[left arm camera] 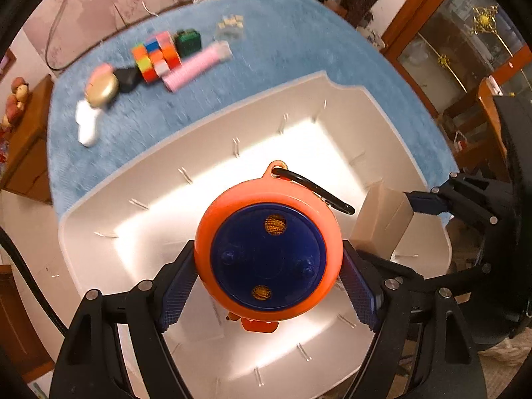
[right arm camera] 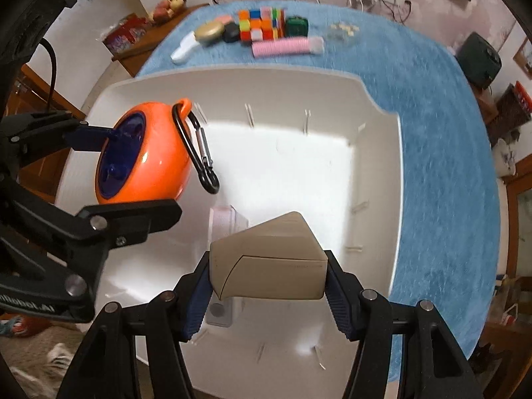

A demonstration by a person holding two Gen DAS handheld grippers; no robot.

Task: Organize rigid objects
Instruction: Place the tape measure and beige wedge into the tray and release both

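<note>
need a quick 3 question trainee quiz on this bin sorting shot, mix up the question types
1. True or false: the left gripper is shut on the orange round case.
2. What does the right gripper hold? A) beige box B) pink tube C) green cube
3. Fill in: both held items hang above the white ____.

Key: 1 true. 2 A, the beige box. 3 bin.

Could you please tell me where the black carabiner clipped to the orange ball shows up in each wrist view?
Left wrist view: the carabiner sits just right of centre, hanging off the loop at the top of the orange ball.
Right wrist view: left of centre, the carabiner hangs down the ball's right side.
Shared landmark: the white bin beneath both.
</note>
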